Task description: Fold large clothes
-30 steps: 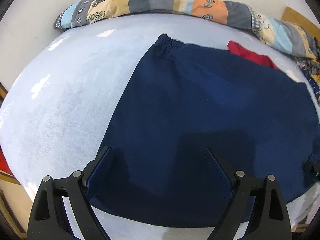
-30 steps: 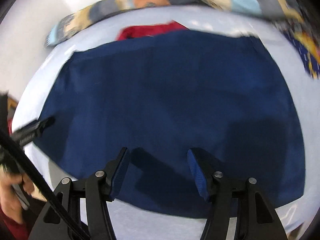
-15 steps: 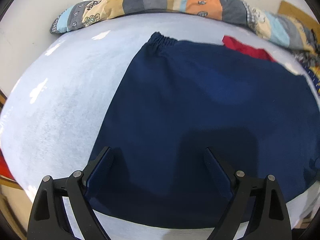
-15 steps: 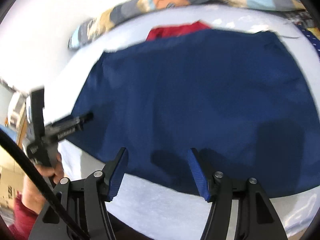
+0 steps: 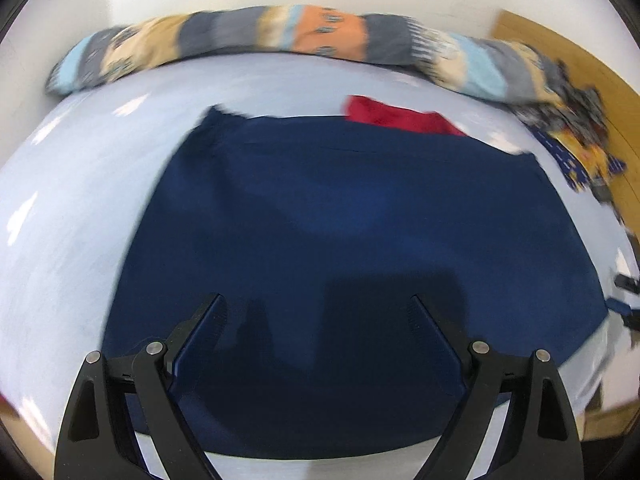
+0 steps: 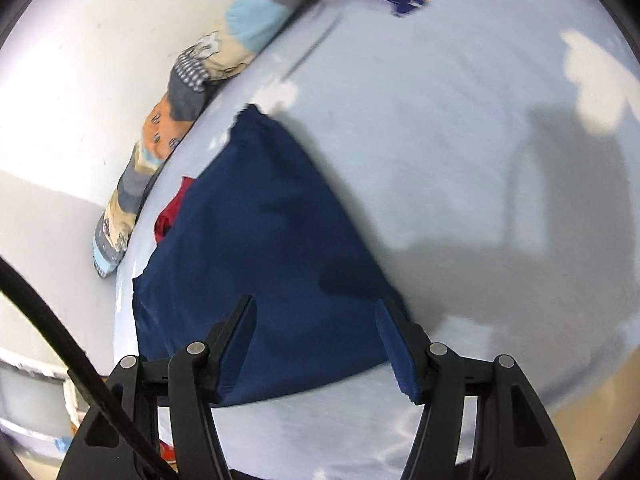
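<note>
I am looking along two handheld grippers at a large dark navy blue garment (image 5: 352,248), spread flat on a pale blue-white bedsheet (image 5: 80,208). It is not folded at all.

From the left gripper (image 5: 316,312), whose black fingers with blue pads are spread wide and hold nothing, I see nearly the whole garment. Half a second ago this view sat closer in; now it has drawn back and turned a little, so that the right-hand edge of the cloth shows with sheet beyond it. A red piece of cloth (image 5: 396,118) peeks from behind the far edge, and a long patchwork bolster in orange, grey, tan and light blue (image 5: 280,36) lies along the white wall.

The bigger change is on the right. Half a second ago the right gripper (image 6: 316,320) faced the garment square on; now it has swung sharply sideways. The navy garment (image 6: 256,264) runs off diagonally towards the bolster (image 6: 176,120), and open sheet (image 6: 460,160) fills the right half of the view. Its fingers are also spread apart and empty — the right pad sits over the garment's near corner.

I judge that I am moving into position to pinch the right side, ready for a first fold across. Both views are blurred by motion, so finer detail of the hem is lost.
</note>
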{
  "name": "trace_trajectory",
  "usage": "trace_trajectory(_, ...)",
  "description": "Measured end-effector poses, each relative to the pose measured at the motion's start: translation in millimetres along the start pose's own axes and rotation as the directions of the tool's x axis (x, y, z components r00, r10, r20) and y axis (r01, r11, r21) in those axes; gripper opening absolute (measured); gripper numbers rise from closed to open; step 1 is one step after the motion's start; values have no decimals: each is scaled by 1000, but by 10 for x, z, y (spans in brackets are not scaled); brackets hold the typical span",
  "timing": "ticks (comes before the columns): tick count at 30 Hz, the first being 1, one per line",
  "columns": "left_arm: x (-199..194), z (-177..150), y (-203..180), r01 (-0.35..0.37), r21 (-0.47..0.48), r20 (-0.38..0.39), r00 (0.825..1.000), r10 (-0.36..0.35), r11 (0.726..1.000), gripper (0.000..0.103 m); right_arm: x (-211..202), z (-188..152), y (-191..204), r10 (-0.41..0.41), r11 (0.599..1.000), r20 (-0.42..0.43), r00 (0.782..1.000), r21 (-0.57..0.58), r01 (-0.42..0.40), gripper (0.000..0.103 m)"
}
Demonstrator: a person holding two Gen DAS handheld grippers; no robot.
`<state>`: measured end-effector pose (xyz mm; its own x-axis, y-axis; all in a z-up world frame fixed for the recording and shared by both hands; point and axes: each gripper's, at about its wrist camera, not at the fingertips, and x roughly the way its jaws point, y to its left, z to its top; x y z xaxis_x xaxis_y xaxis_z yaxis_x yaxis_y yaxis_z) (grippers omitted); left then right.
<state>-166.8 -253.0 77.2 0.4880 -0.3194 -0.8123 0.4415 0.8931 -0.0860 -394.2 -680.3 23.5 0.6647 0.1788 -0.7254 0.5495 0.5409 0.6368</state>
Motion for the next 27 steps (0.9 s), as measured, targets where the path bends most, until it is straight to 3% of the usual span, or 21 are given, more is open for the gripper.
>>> trace_trajectory(2,122,-27,-173,1,55,-48,999,2,998,91,59,-71,-15,22,999,-1,1000,24,-22,66)
trace_trajectory(4,352,-115,-306,-46,114,-129,990,61,992,91,0,-90,-76,24,999,10,1000,43,-25,66)
trace_trajectory(7,368,-137,-367,-70,132,-106,991,84,989,91,-15,-160,-61,7,997,36,999,73,-10,66)
trace_trajectory(11,270,-99,-329,-21,103,-85,996,30,994,91,-198,-255,-152,-14,994,91,996,110,4,66)
trace_trajectory(17,219,-31,-377,-7,87,-65,998,13,996,91,-44,-422,-275,59,979,56,997,191,-68,67)
trace_trajectory(27,210,-43,-360,-19,97,-60,998,25,995,91,300,-405,-172,115,977,56,992,175,-123,69)
